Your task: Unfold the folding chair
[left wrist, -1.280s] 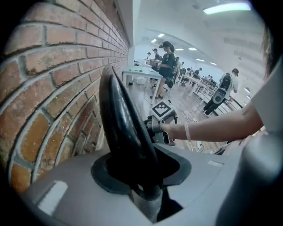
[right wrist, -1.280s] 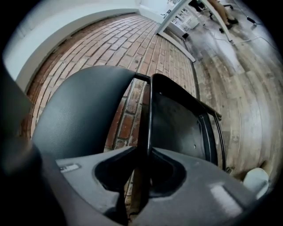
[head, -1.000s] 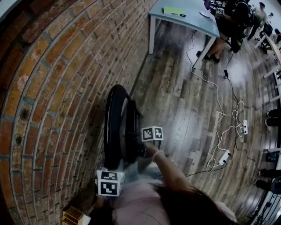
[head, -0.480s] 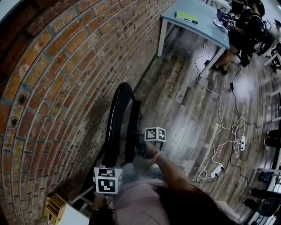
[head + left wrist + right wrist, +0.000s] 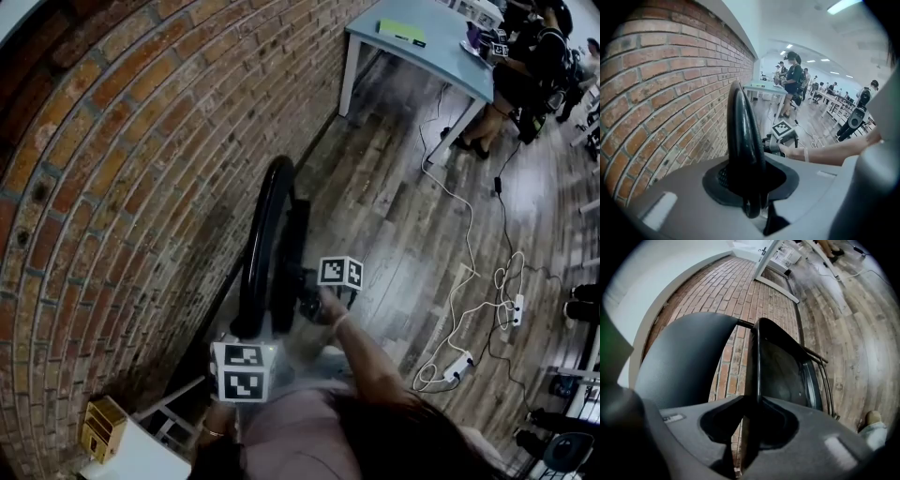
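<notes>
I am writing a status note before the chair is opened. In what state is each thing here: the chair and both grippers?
folding chair: folded, standing upright beside the brick wall.
left gripper: shut on the chair's rounded backrest rim; its jaws have just been closing.
right gripper: shut on the thin edge of the chair's seat.
white power strip: lying on the floor, cable attached.

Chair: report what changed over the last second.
The left gripper has just been closing on the rim of the chair. Both grippers shifted the chair slightly along the wall. The right gripper stays clamped on the seat edge; chair still folded.
</notes>
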{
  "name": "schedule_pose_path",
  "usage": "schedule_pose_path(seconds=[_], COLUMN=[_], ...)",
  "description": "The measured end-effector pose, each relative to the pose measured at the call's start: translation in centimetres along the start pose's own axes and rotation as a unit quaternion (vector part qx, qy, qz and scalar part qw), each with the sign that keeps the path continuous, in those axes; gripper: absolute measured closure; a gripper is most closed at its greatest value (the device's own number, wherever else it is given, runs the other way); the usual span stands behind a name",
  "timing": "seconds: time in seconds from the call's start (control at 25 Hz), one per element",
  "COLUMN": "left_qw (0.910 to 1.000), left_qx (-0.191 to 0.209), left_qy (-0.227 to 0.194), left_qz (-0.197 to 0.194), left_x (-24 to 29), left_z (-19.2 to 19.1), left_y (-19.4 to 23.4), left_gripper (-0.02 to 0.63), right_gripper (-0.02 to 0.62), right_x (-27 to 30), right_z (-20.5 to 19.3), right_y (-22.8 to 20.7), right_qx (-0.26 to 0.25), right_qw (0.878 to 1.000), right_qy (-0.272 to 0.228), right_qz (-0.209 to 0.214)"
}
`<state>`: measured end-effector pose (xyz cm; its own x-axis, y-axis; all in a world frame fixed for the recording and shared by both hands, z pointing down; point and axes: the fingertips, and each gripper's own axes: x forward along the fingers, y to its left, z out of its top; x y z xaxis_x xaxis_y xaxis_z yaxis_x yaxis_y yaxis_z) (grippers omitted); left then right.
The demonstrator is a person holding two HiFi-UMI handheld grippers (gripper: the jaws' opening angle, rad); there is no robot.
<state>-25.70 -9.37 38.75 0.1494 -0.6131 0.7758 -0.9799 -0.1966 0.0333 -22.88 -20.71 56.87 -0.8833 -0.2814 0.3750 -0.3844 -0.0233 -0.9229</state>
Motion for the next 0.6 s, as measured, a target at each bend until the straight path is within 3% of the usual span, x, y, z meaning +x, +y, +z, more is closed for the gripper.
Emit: schedule_pose_path(seconds=[0.28, 0.6], left_qw=[0.9990, 0.9972], left_qx=[0.019, 0.044], left_qy=[-0.037, -0.041], left_qz=[-0.019, -0.045], left_x=[0.7, 1.0], left_z=[2.7, 3.0], left_y=[-3.2, -7.7], left_gripper=[0.526, 0.520], right_gripper=[0.514, 0.515], right_x=[-3.4, -8.3], right_z=[2.3, 3.1], right_y=[-1.0, -3.0], right_qx=[-0.003, 0.003], right_qw=[1.000, 0.999], right_qy=[-0.025, -0.047], right_qz=[0.010, 0.010])
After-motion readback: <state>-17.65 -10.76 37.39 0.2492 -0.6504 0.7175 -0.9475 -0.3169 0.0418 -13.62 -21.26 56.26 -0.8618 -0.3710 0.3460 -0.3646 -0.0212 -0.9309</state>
